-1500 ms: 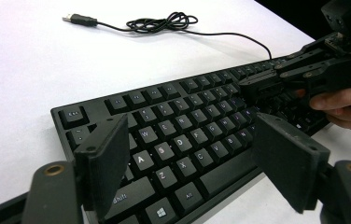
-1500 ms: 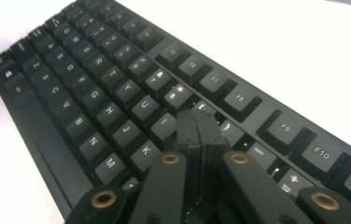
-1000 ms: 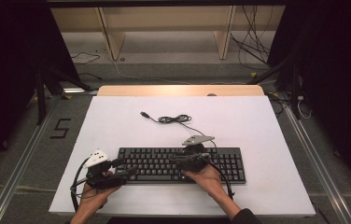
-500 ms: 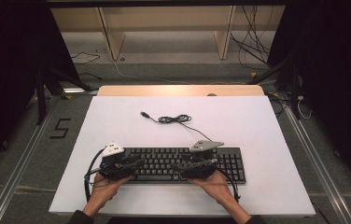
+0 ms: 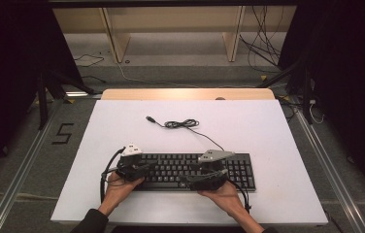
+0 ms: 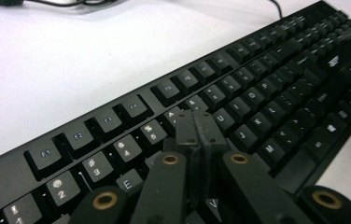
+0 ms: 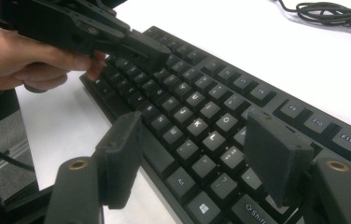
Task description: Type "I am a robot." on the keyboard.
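Note:
A black keyboard (image 5: 195, 170) lies on the white table top near its front edge, and its cable (image 5: 180, 124) coils behind it. My left gripper (image 5: 147, 167) hovers over the keyboard's left part. Its jaws have just been closing and now stand shut with nothing between them, their tips (image 6: 196, 127) just above the letter keys (image 6: 239, 112). My right gripper (image 5: 191, 183) hangs over the keyboard's front middle. Its jaws have just been opening and stand open (image 7: 197, 135) above the keys, with nothing in the gap. The left gripper (image 7: 151, 50) and its hand also appear in the right gripper view.
The cable's USB plug (image 5: 149, 118) lies loose on the white top (image 5: 277, 136) behind the keyboard. A wooden strip (image 5: 185, 94) borders the far edge. Metal rails (image 5: 25, 160) and dark stands flank the table on the floor.
My left gripper has moved right from the keyboard's left end onto its keys, and its jaws have shut. The right gripper has shifted slightly toward the front edge, and its jaws have opened wider.

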Motion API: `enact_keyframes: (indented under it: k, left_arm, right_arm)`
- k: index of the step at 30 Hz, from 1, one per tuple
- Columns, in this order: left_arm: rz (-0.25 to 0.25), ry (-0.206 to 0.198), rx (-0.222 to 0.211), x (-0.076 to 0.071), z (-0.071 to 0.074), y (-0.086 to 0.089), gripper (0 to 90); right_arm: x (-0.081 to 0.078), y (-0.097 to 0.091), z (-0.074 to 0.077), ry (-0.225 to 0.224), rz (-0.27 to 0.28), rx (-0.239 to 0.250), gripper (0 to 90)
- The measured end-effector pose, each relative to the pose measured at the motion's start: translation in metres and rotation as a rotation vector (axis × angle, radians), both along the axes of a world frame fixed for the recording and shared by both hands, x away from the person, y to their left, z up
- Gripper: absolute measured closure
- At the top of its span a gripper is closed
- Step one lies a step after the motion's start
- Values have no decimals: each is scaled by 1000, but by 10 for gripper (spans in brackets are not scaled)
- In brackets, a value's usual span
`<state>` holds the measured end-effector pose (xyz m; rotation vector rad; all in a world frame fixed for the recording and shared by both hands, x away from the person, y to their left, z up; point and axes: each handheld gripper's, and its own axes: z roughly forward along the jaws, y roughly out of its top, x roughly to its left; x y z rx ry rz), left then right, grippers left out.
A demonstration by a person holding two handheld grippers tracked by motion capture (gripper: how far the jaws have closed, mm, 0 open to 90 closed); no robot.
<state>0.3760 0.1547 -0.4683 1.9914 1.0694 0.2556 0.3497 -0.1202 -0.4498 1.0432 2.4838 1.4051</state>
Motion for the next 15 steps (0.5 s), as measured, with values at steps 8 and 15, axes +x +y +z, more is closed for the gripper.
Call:
enact_keyframes:
  k: [8, 15]
  left_arm:
    - [-5, 15, 20, 5, -3, -1, 889]
    - [1, 27, 22, 8, -6, -3, 889]
  right_arm:
    - [-3, -1, 0, -2, 0, 4, 377]
    - [-3, -3, 0, -3, -6, 6, 377]
